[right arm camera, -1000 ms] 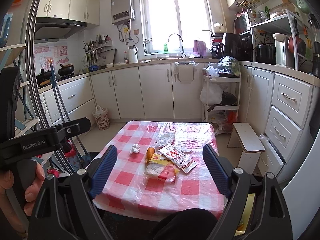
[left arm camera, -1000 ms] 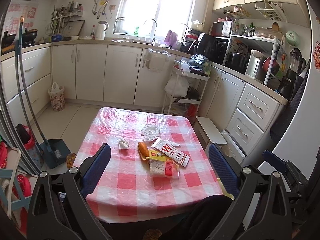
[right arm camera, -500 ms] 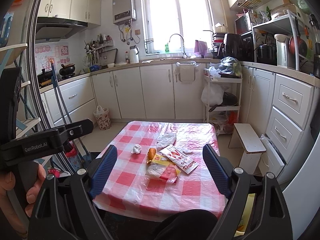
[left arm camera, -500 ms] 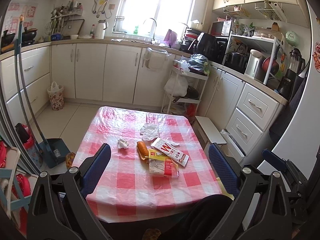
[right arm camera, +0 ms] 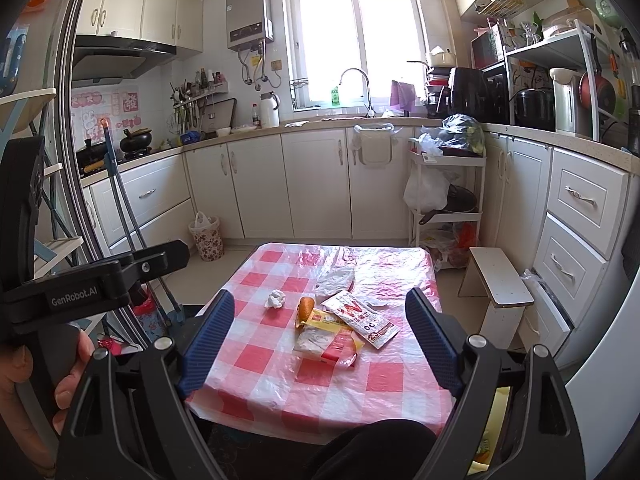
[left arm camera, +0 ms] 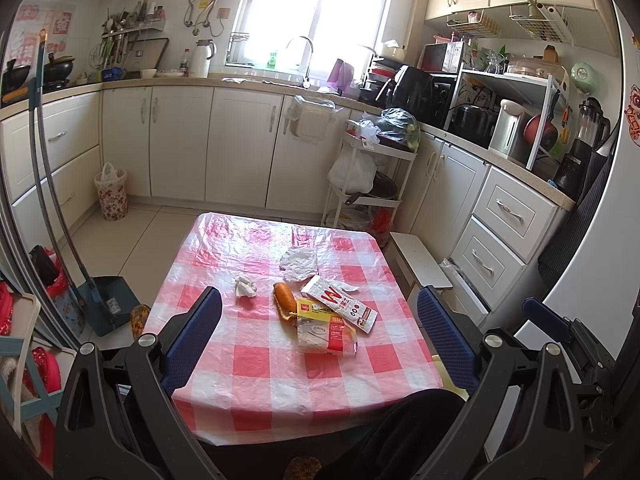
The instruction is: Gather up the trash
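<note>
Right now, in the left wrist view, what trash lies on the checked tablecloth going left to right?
Crumpled white tissue → orange peel piece → yellow and red food packet → white wrapper with red lettering. The clear crumpled plastic lies farther back, above the gap between tissue and wrapper.

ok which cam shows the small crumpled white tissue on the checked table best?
Left wrist: the small crumpled white tissue lies clear of other trash, seen more from above. Right wrist shows it too, unobstructed, at a flatter angle and closer to the left finger.
</note>
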A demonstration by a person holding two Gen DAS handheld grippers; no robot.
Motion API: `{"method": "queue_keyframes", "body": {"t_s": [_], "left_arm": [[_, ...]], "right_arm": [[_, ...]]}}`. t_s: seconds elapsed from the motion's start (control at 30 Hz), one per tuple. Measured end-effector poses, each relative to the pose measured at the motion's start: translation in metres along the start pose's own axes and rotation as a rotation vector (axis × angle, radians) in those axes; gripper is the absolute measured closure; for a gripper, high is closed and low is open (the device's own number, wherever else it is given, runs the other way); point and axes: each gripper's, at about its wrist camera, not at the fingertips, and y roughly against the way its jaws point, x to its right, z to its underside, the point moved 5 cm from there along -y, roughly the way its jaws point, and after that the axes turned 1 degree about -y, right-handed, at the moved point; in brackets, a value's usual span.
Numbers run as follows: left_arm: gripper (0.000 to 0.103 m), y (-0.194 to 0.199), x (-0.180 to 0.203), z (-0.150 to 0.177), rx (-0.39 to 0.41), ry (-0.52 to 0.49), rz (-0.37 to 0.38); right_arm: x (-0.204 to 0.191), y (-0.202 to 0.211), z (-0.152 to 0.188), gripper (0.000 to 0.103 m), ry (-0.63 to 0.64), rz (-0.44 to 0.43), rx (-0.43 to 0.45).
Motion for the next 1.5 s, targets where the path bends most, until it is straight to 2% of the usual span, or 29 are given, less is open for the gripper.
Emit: {"method": "queue_keyframes", "body": {"t_s": [1.5], "left_arm": [[0.008, 0.0000, -0.0011, 0.0003, 0.001, 0.001, 0.002]], "right_arm": [[-0.0078, 0.0012, -0.0077, 0.019, 0.001, -0.002, 0.014]]}}
